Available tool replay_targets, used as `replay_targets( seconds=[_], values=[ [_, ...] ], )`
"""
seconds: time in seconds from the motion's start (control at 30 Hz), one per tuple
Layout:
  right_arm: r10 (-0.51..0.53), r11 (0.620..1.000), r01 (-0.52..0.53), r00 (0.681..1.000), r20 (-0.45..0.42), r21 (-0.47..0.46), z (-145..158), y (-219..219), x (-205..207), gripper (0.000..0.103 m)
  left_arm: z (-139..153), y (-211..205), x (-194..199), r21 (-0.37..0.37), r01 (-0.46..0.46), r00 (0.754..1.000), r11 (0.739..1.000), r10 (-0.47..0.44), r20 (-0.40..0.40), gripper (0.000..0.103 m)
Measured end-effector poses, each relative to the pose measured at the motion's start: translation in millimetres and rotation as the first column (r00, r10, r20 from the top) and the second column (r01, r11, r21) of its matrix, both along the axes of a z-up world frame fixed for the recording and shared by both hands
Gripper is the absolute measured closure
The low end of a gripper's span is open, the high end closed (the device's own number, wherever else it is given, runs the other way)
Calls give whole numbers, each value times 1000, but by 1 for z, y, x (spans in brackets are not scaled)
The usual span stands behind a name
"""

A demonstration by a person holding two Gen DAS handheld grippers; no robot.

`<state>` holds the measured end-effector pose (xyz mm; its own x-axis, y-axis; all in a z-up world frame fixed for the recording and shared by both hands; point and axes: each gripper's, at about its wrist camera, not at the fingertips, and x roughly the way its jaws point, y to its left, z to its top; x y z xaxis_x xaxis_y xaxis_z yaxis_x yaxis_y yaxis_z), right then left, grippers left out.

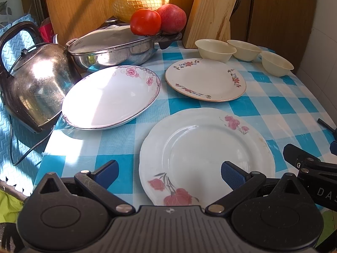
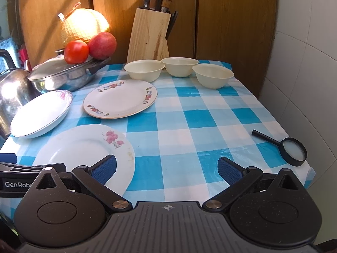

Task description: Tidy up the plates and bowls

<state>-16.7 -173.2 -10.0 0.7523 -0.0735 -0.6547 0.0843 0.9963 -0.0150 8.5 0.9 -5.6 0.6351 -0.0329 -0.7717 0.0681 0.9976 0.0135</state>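
Both grippers spread wide, holding nothing: left gripper above the rose plate at lower centre; right gripper over checked cloth. Three cream bowls upper centre. Readable: "GenRobo" lower left, right-wrist view; "DAS" lower right, left-wrist view.

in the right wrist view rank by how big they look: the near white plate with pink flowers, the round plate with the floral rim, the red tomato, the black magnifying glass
1. Near white plate with pink flowers, though nearness to the camera may inflate it over the next.
2. Round plate with the floral rim.
3. Black magnifying glass and red tomato: look alike, not ranked.
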Motion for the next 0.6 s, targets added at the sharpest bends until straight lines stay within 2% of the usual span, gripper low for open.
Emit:
replay_targets(
  seconds=[0.6],
  values=[
    [9,1000,-9,1000,-11,-6,-2,2,0,0,-1,0,-1,3,-2,1000,1000,2,-9,4]
  ],
)
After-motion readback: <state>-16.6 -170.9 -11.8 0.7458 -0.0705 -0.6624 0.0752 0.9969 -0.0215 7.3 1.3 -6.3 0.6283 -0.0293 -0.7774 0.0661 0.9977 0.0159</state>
